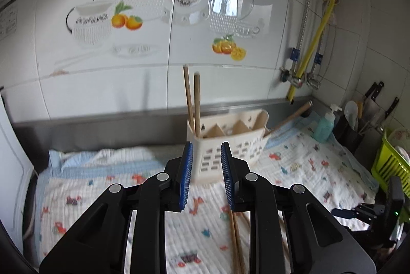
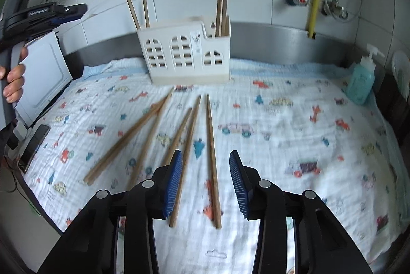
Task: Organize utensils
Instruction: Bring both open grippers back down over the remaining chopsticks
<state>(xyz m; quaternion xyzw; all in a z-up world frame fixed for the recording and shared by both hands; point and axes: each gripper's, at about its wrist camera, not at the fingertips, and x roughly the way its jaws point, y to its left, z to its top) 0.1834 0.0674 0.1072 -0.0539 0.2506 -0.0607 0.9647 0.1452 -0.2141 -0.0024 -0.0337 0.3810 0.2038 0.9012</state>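
With both tools parted and empty, the right tool (image 2: 206, 180) must lower and pinch 1 loose chopstick (image 2: 212, 158) for the holder (image 2: 184, 56).

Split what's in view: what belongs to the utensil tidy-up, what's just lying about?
Job:
- loose chopsticks on the cloth
- white holder
- chopsticks already standing in it

Lying about:
- soap bottle
- phone
- green rack
- knives
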